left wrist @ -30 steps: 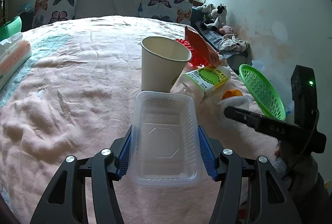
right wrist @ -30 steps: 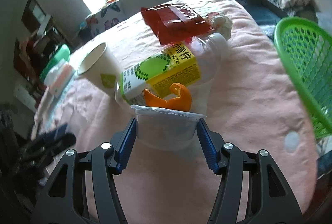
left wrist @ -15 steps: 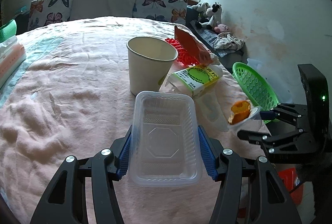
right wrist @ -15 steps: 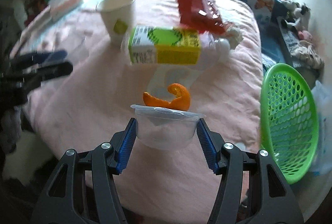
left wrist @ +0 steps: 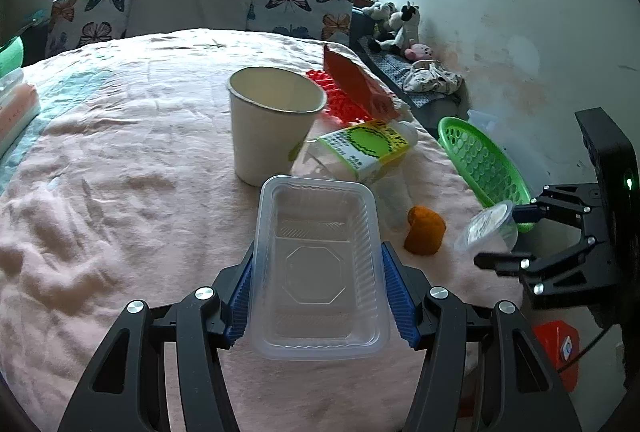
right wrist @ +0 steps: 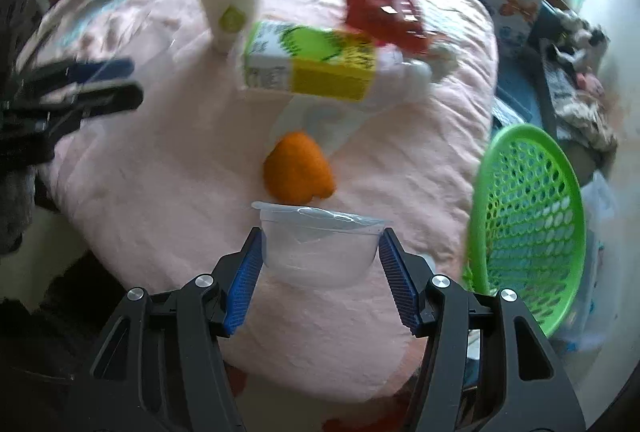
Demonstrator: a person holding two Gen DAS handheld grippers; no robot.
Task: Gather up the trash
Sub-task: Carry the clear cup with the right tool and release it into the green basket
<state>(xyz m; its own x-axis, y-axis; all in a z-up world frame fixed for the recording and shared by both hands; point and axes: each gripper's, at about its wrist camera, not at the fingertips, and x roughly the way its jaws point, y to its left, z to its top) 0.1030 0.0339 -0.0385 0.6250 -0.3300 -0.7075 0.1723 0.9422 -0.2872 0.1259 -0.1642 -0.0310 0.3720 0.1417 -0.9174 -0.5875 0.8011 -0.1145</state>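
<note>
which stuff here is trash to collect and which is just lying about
Trash:
clear tray
small clear cup
orange peel
paper cup
plastic bottle
red wrapper

Lying about:
butterfly pillows
soft toys
green basket (unclear)

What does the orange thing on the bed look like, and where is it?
Look at the pink blanket on the bed, near the edge beside the green basket. The orange peel lies there by itself, just in front of the plastic bottle with the green and yellow label. It is the only orange, curled, lumpy scrap there.
</note>
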